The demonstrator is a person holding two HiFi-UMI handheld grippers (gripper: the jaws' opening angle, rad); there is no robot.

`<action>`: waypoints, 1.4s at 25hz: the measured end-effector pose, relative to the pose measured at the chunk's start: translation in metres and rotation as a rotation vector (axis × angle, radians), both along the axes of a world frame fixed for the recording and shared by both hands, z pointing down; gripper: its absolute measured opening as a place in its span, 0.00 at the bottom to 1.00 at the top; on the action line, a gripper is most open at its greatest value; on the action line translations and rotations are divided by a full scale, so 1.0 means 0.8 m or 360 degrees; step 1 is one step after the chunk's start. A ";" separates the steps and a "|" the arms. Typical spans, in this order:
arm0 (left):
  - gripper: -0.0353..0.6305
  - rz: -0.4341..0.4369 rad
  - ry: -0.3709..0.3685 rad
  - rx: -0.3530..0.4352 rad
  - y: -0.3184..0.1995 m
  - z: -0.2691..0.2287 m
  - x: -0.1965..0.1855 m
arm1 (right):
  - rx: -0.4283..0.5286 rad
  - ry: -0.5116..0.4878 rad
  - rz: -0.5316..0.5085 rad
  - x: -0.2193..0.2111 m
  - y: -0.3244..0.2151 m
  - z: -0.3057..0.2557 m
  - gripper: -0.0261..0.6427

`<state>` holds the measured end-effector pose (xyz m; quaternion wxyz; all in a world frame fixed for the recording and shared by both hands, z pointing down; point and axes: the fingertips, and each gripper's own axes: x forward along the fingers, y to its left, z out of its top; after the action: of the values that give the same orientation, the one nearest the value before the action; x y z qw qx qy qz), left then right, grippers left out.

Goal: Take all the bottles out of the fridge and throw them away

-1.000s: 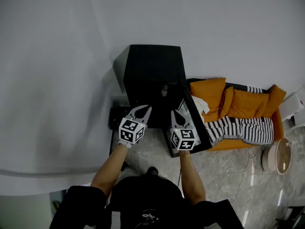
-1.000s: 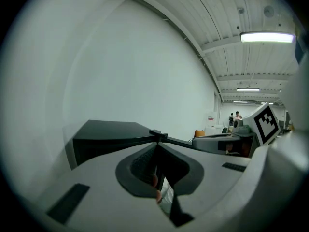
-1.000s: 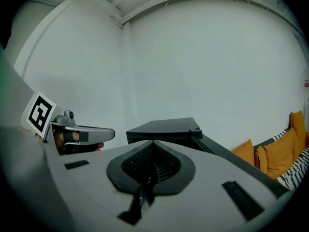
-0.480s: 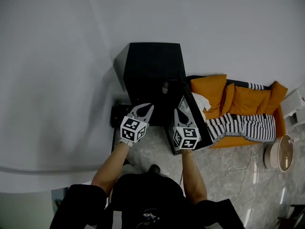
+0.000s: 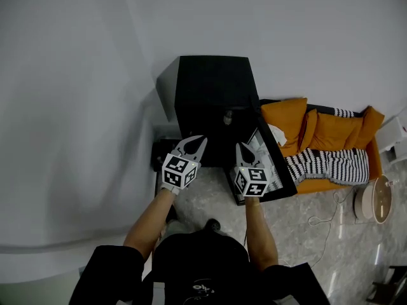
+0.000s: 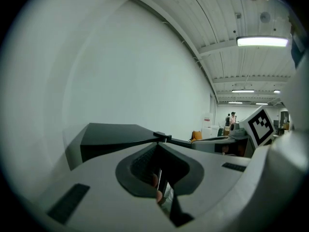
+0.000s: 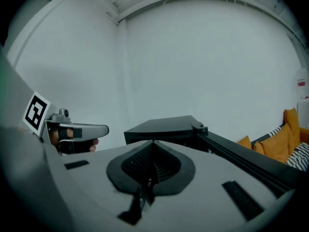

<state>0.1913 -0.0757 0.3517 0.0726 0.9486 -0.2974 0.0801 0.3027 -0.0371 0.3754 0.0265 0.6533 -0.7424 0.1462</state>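
Note:
A black mini fridge (image 5: 210,88) stands against the white wall, its door (image 5: 280,176) swung open to the right. A small pale item (image 5: 227,116) shows at the fridge's opening; I cannot tell if it is a bottle. White things sit in the door's shelf (image 5: 261,151). My left gripper (image 5: 199,139) is shut and empty in front of the fridge's left half. My right gripper (image 5: 241,147) is shut and empty beside the door's inner side. The fridge (image 6: 111,134) shows past the left gripper (image 6: 159,133), and the fridge (image 7: 159,127) and door (image 7: 241,153) past the right gripper (image 7: 152,141).
An orange sofa (image 5: 324,135) with a striped cloth (image 5: 324,167) stands right of the door. A round white appliance (image 5: 372,202) and a loose cable (image 5: 324,220) lie on the stone floor. A dark low object (image 5: 159,154) sits left of the fridge's foot.
Both grippers have edged slightly towards the fridge and the view has shifted a little. Both stay shut and the door stays open.

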 end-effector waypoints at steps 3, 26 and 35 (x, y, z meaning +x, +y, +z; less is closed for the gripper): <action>0.05 0.0021 0.0013 -0.0010 -0.021 -0.001 -0.027 | -0.0007 0.0006 0.0044 -0.021 -0.019 -0.003 0.05; 0.05 0.0312 -0.0050 -0.0081 -0.078 0.044 -0.032 | -0.0041 0.0082 0.0311 -0.007 -0.064 0.019 0.05; 0.05 0.0219 -0.0093 -0.0079 -0.081 0.067 0.023 | -0.0118 0.0116 0.0226 0.051 -0.067 0.054 0.05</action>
<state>0.2100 -0.1403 0.4050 0.0818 0.9619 -0.2315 0.1199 0.3435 -0.0907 0.4189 0.0672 0.7077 -0.6868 0.1512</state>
